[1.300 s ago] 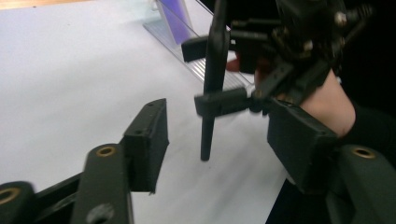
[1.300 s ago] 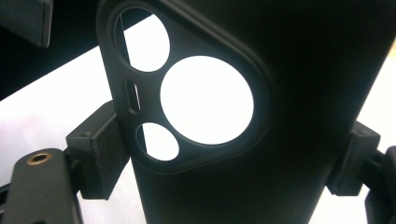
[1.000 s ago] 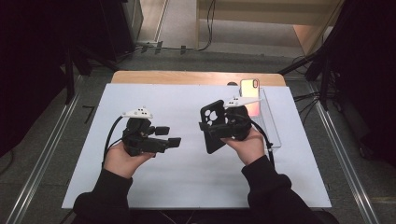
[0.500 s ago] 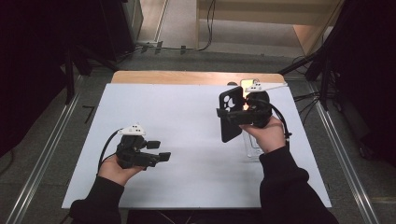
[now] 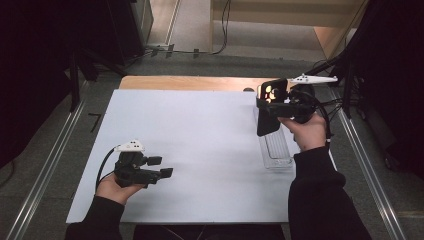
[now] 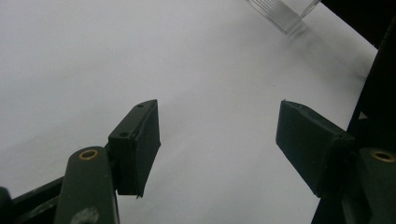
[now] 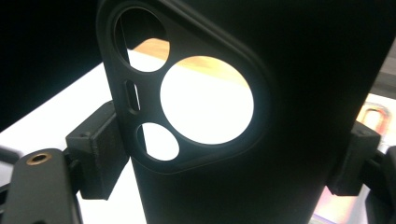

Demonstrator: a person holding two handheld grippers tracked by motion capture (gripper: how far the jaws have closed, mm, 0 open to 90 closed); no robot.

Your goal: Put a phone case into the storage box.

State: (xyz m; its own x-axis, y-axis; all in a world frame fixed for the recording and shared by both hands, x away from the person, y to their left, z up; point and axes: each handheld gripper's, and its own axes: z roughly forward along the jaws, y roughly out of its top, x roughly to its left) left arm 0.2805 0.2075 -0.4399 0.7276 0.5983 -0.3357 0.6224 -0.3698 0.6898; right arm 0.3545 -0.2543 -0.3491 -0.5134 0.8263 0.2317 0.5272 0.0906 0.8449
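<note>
Between my right gripper's (image 5: 272, 107) jaws sits a matte black phone case (image 7: 243, 121) with round camera cutouts, clamped by its edges above the ribbed clear tray (image 5: 276, 150). My left gripper (image 5: 162, 167) hangs open over the smooth white mat (image 5: 200, 140).

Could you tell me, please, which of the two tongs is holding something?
The right tongs, over the table's far right: they clamp a black phone case. The left tongs stand open, with nothing between them.
</note>
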